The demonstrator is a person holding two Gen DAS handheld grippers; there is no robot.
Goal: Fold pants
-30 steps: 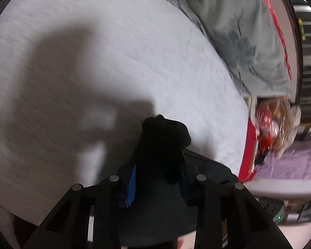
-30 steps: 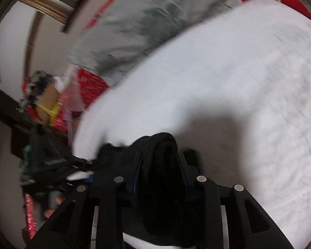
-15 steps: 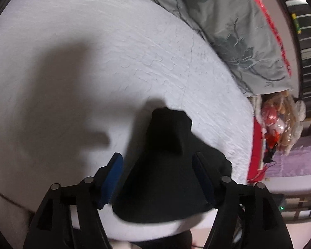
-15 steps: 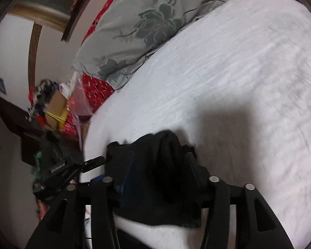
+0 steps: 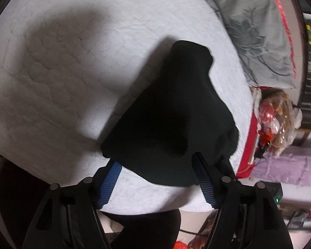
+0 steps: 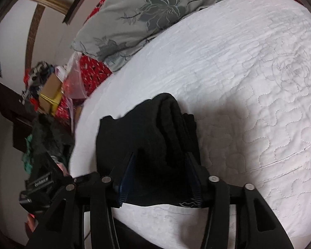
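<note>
Here, my left gripper (image 5: 155, 178) fingers have just been closing but stand spread off the folded black pants (image 5: 172, 120) at twelve o'clock on the bed (image 5: 62, 62); my right gripper (image 6: 158, 178) fingers pinch their near edge, steadying them.

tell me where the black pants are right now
In both wrist views the black pants lie bunched on the white quilt near its front edge.

Black pants (image 6: 155, 137) bunched on white quilted bed (image 6: 248, 72); right tongs (image 6: 158, 164) just closing around them.
</note>
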